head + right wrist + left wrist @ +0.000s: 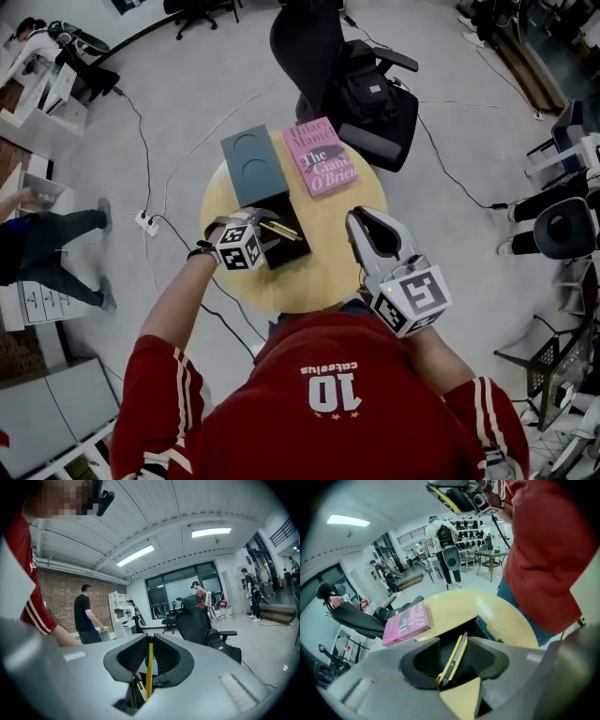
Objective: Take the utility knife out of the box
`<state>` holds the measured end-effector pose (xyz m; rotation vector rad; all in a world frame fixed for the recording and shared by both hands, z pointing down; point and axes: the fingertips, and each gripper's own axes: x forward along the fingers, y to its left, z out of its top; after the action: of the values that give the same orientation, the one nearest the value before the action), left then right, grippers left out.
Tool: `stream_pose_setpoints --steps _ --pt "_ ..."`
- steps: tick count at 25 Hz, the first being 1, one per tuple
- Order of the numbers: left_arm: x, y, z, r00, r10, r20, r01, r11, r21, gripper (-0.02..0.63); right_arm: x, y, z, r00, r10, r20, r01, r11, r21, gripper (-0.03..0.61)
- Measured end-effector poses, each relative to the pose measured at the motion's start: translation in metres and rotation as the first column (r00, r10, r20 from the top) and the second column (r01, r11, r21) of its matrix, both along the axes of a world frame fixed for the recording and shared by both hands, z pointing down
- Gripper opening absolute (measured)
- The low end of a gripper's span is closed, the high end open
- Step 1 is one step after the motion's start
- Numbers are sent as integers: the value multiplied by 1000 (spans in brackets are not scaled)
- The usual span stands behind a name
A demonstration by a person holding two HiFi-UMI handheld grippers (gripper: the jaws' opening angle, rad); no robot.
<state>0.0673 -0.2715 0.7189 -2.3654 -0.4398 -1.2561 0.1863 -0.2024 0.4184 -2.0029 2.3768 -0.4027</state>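
- Office flooring with cables and swivel chairs is surrounding a round wooden table (328,272), which is carrying everything that matters.
- At the table's left edge the left gripper (453,641) is hanging over the open dark box (289,255), tilted downward. Its jaws are standing wide apart and touching nothing.
- Inside that box the utility knife (281,230) is lying flat on the floor of the box. Its yellow and black body is showing between the parted jaws but is clear of both.
- The knife is probably going to feel light and stiff, with a smooth, slightly slippery shell. Pinching across its narrow sides around mid-length, away from the blade end, is looking safest, since the box walls are leaving little room.
- The lid (253,164) is lying toward the far-left edge, against the box, and a pink book (320,157) is sitting by the far edge.
- Above the near-right edge the right gripper (150,644) is pointing roughly level. Its jaws are pinching a thin yellow strip (149,667), and I cannot tell what that strip is.
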Motion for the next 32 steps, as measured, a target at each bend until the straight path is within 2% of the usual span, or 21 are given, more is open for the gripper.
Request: stream_pose_setpoints --steps 6,10,17,27,32 --pt "-3 -1 42 983 113 143 -113 994 -5 187 10 3 13 1000 29 4 -28 999 -31 40" --pt "0 -1 61 965 167 204 -172 985 6 187 23 7 19 999 51 -2 -51 998 -45 40" --pt "0 0 91 914 240 328 -249 968 -15 186 43 12 23 995 102 -3 -102 993 -56 40" --pt "1 4 105 872 278 403 -280 958 -55 178 58 17 26 991 128 -24 -130 989 -70 40" --pt "0 6 105 859 294 419 -287 954 -81 138 59 20 31 990 136 -23 -137 988 -76 41"
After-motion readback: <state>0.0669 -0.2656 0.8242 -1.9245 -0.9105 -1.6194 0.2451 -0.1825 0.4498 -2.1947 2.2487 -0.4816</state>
